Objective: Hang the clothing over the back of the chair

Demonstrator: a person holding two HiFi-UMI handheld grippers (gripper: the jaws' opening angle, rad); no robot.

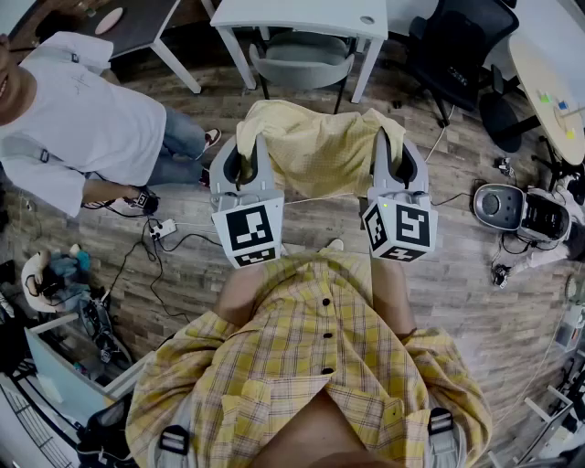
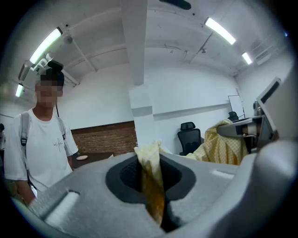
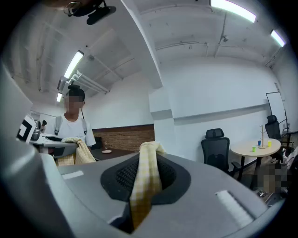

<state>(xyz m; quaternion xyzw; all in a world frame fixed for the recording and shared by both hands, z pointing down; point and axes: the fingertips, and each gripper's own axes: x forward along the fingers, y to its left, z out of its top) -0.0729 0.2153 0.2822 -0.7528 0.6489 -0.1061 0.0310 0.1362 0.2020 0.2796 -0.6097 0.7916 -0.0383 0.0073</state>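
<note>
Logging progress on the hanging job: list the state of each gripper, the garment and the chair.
left gripper: shut on yellow checked garment
right gripper: shut on yellow checked garment
yellow checked garment: held up, spread between both grippers
grey chair: nothing hung on it

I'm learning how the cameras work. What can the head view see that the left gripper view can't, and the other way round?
Only the head view shows the wood-plank floor and the grey chair by the white table. Only the left gripper view shows the long ceiling lights and the red brick wall. Both show the yellow checked garment, pinched by the left gripper, and the person in a white T-shirt.
</note>
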